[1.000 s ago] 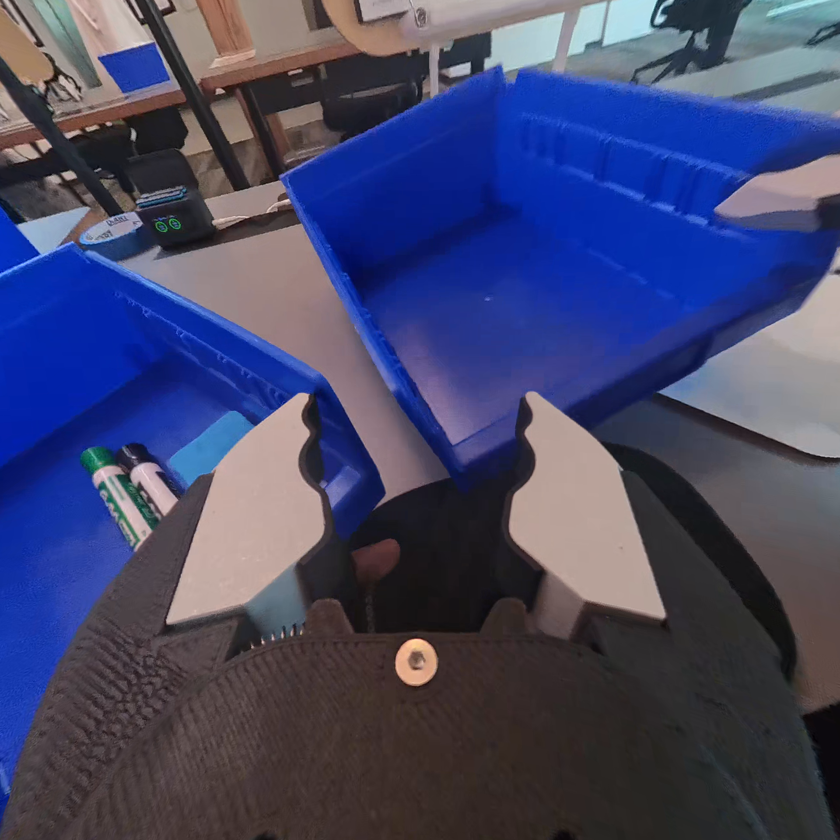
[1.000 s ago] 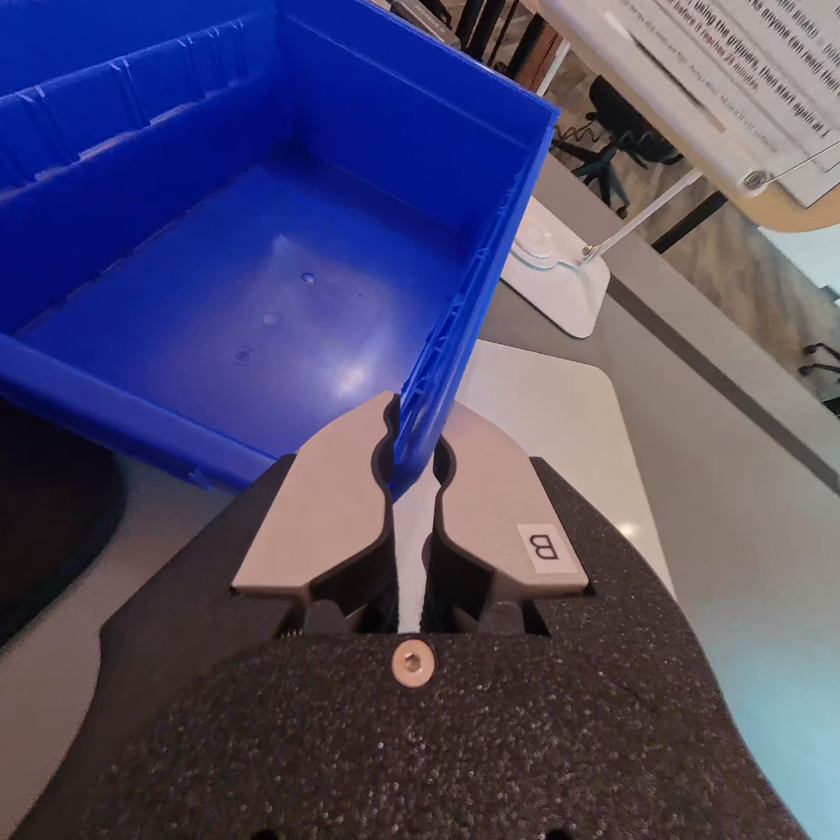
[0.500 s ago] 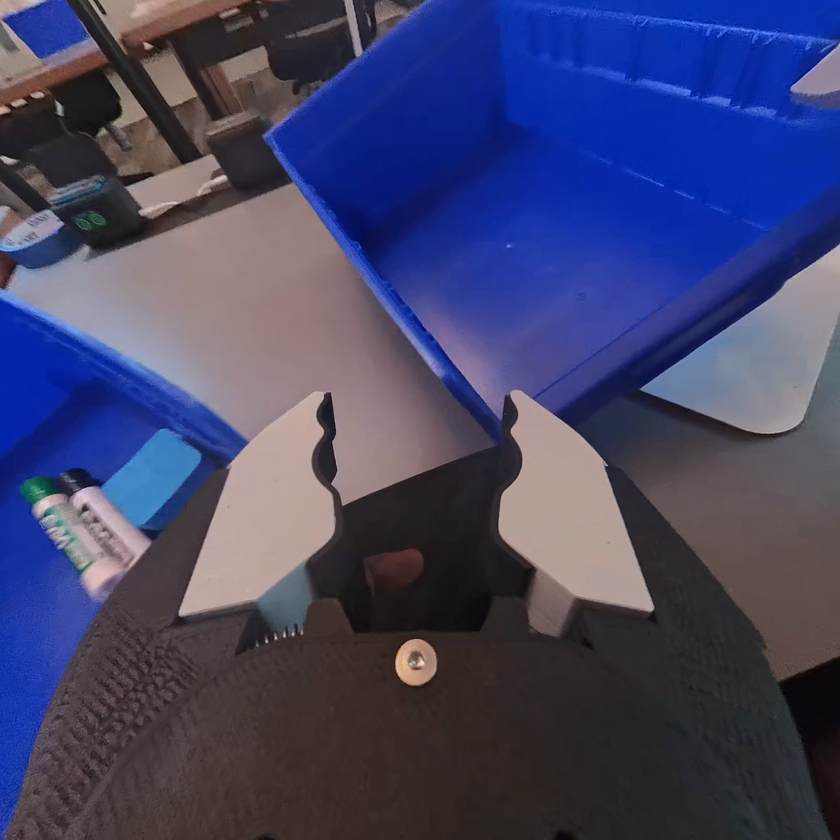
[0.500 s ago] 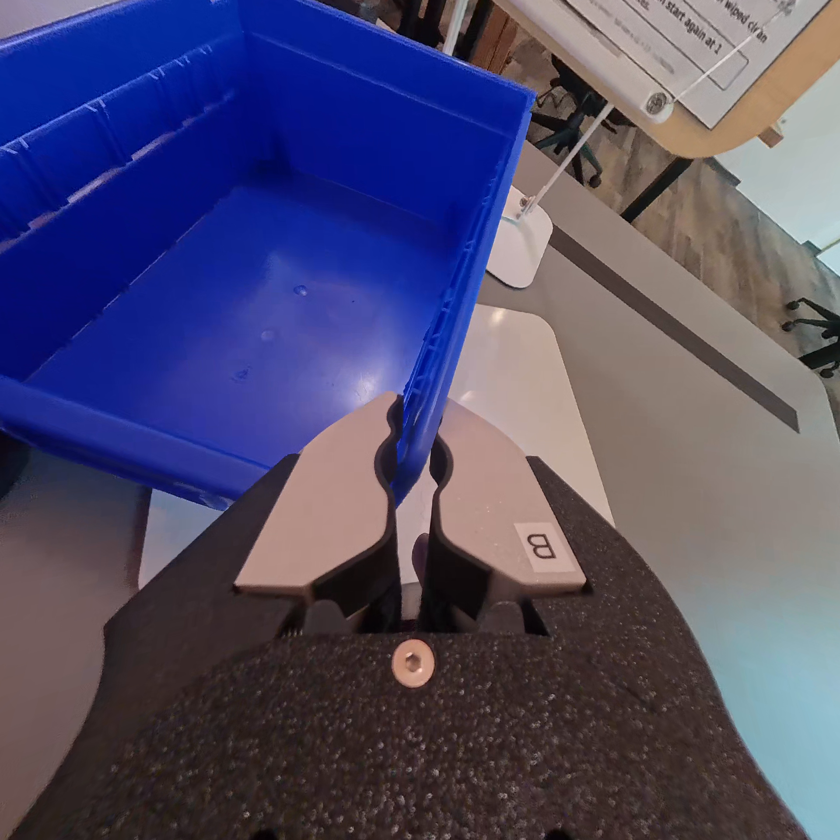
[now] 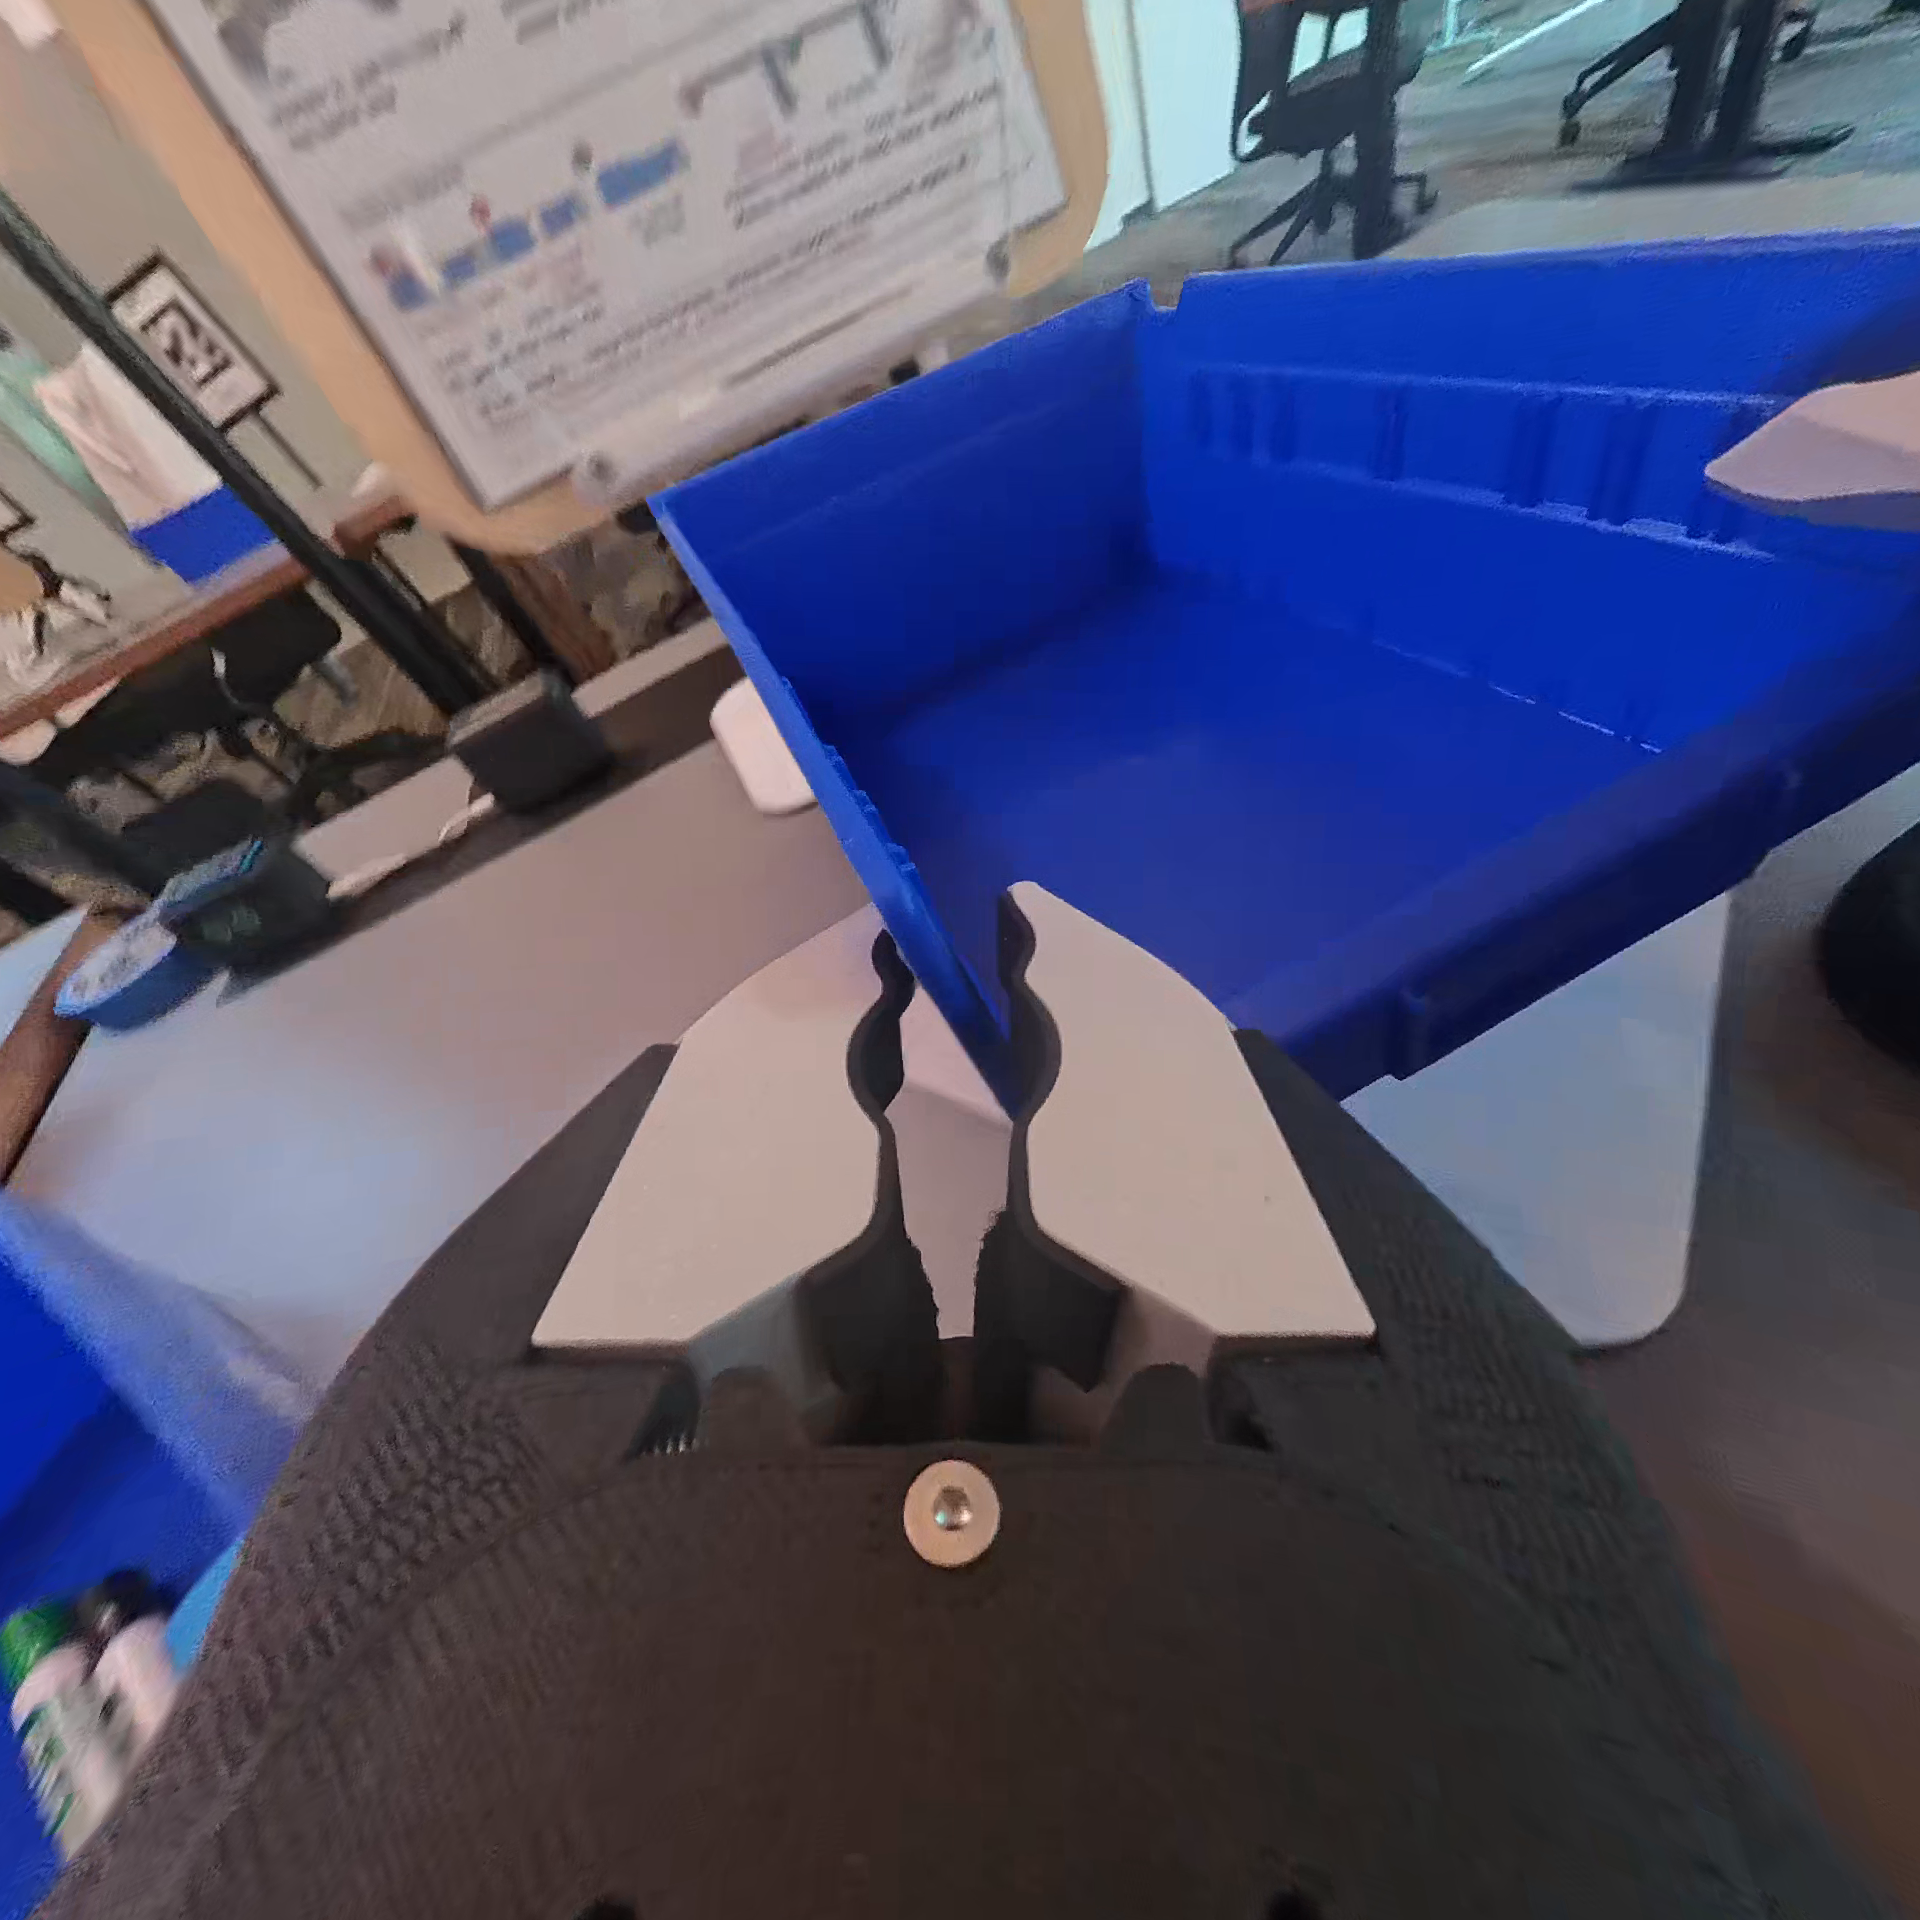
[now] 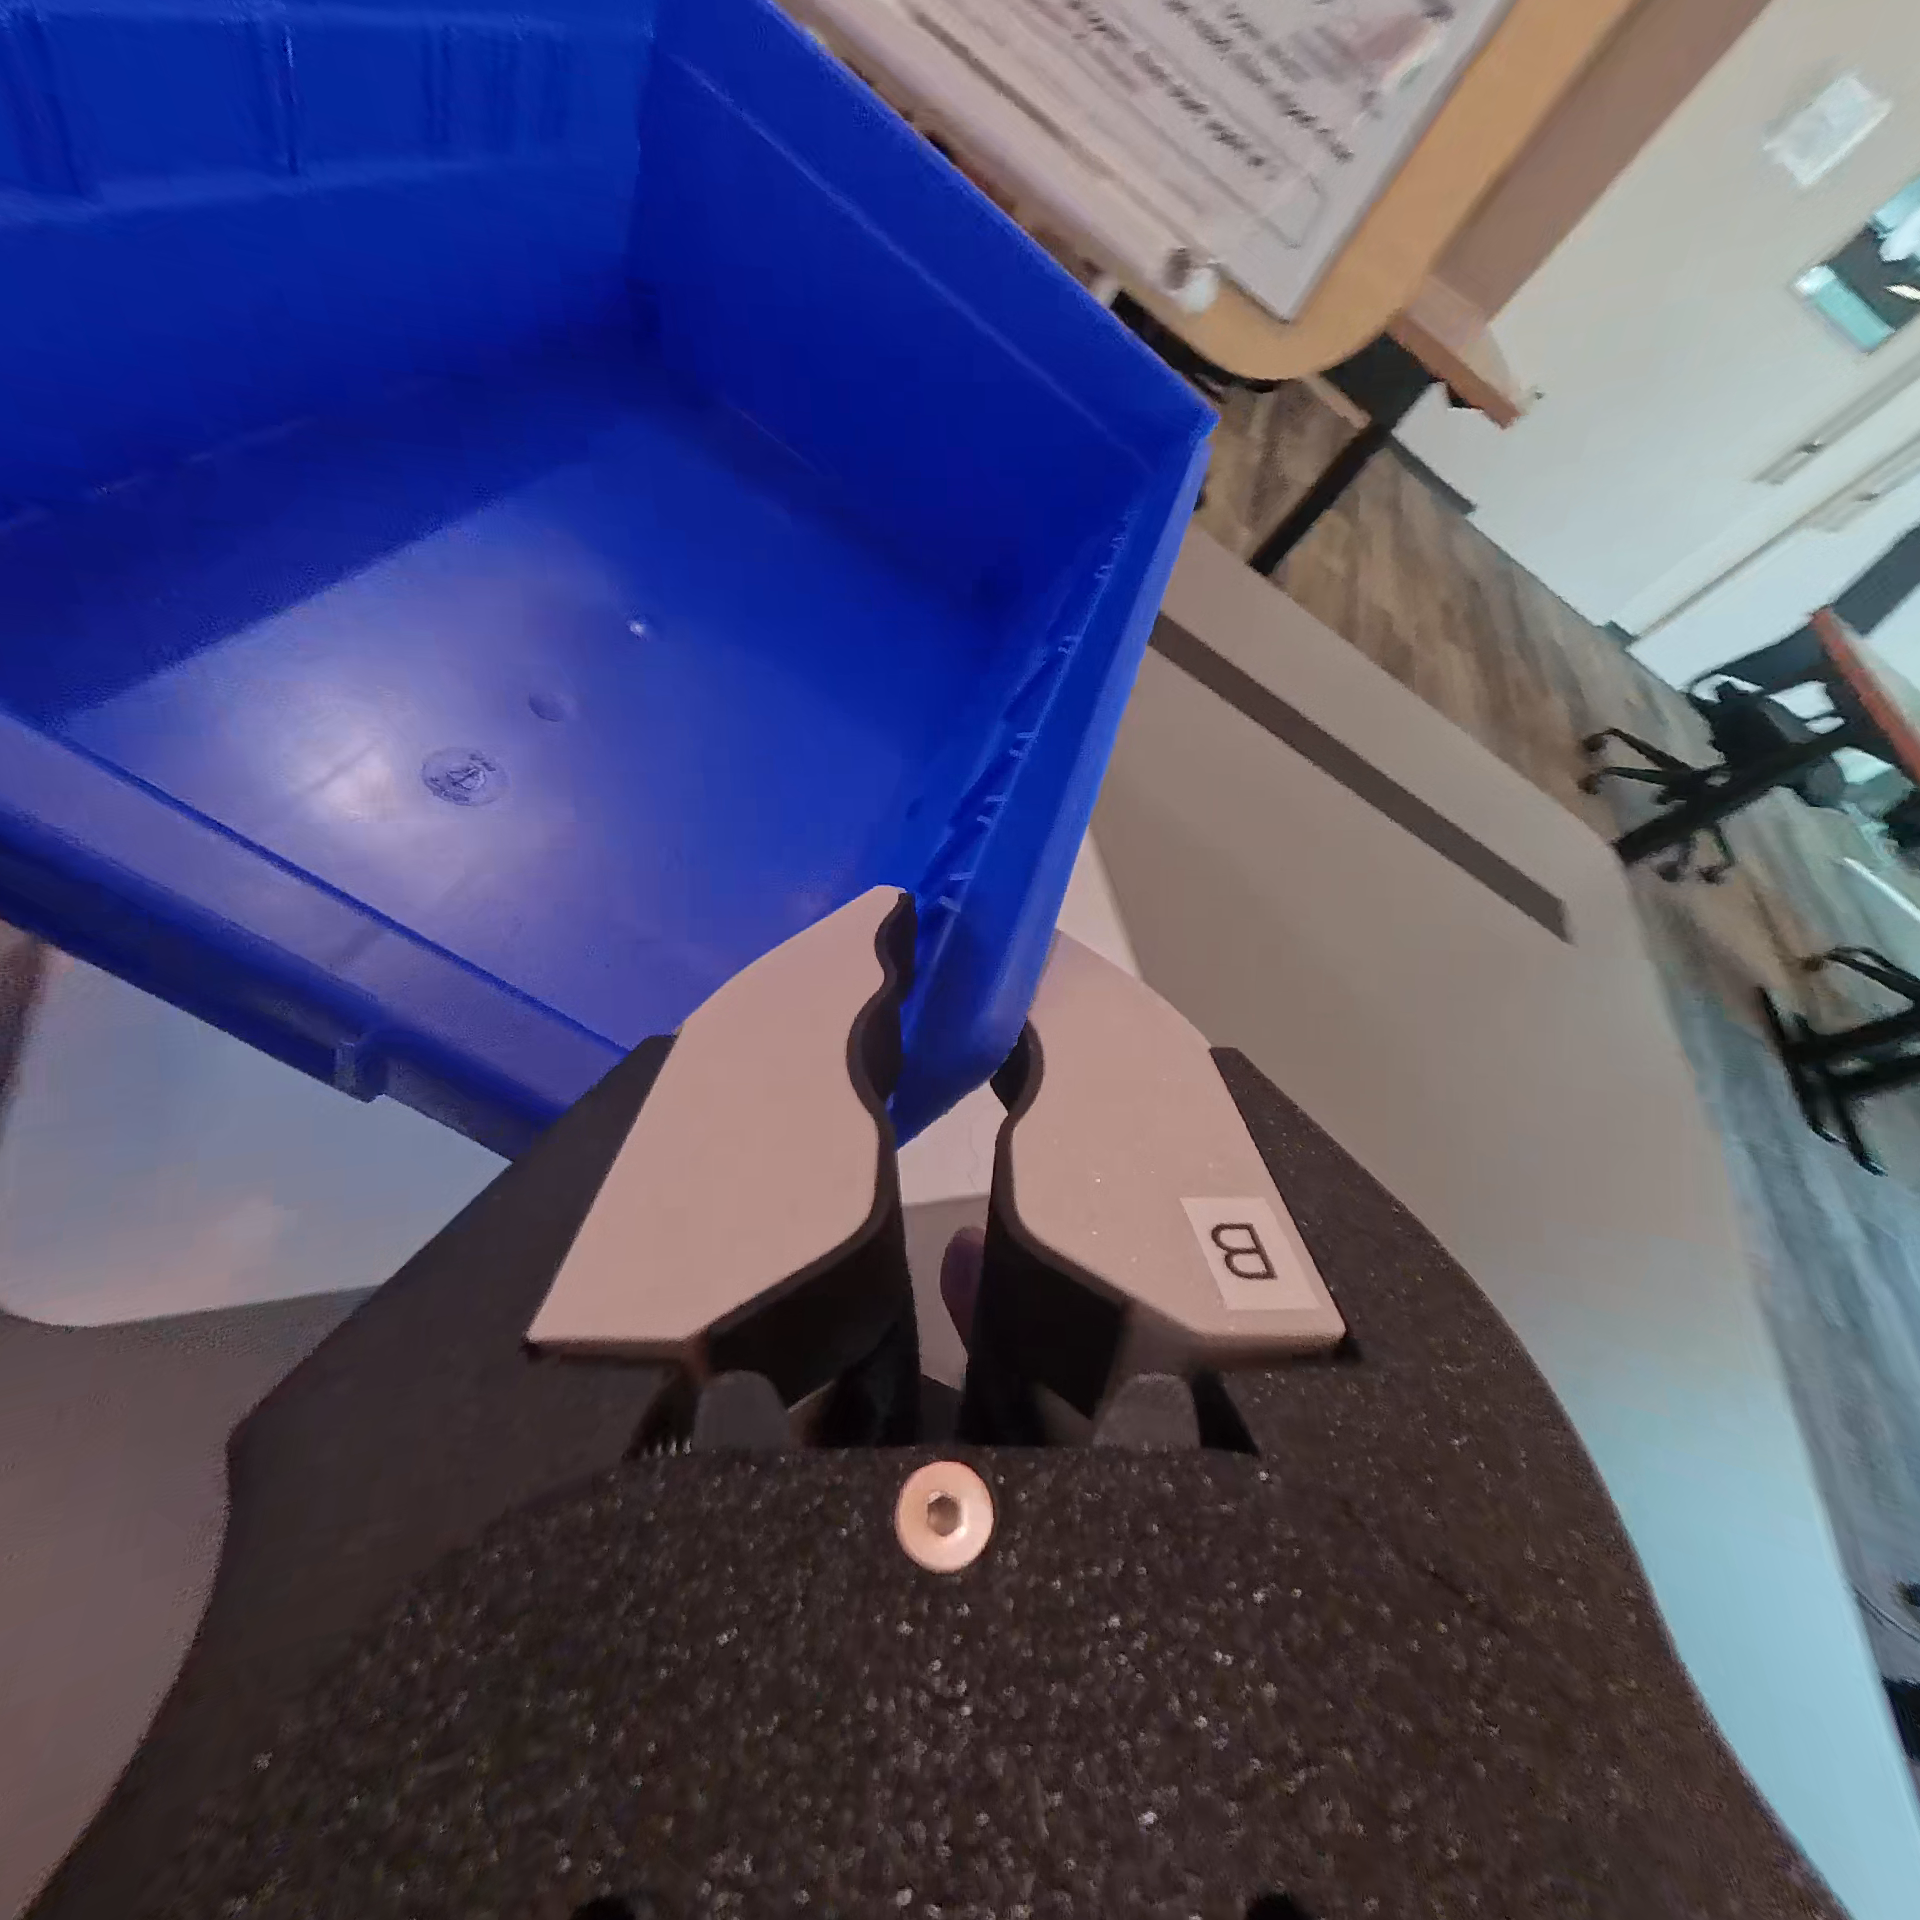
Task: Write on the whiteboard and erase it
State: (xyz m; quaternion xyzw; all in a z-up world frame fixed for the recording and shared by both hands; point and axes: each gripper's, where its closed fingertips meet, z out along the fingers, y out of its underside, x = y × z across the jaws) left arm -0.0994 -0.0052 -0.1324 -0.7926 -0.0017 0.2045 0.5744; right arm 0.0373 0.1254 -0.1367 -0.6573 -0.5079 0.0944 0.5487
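Observation:
An empty blue bin (image 5: pixel 1299 790) hangs tilted above the white whiteboard (image 5: pixel 1558 1195), which lies flat on the grey table. My left gripper (image 5: pixel 951 935) is shut on the bin's left wall near its front corner. My right gripper (image 6: pixel 966 966) is shut on the bin's (image 6: pixel 520 623) right wall; one of its fingers (image 5: pixel 1829 473) also shows in the left wrist view. The whiteboard (image 6: pixel 156 1143) shows under the bin in the right wrist view. A second blue bin (image 5: pixel 62 1351) at lower left holds two markers (image 5: pixel 73 1725) and a light blue eraser (image 5: pixel 203 1600), all blurred.
A board with printed sheets (image 5: pixel 623 208) stands behind the table on a white base (image 5: pixel 764 758). A blue tape roll (image 5: pixel 125 971) and a black device (image 5: pixel 249 904) sit at far left. A black round pad (image 5: pixel 1870 966) lies at right. Office chairs (image 6: pixel 1714 790) stand beyond the table's edge. My hands' fingertips stand some 20 centimeters from each other.
My left gripper moved forward from the second bin and closed on the empty bin's left wall. The bin, held throughout by my right gripper, rose and tilted over the whiteboard.

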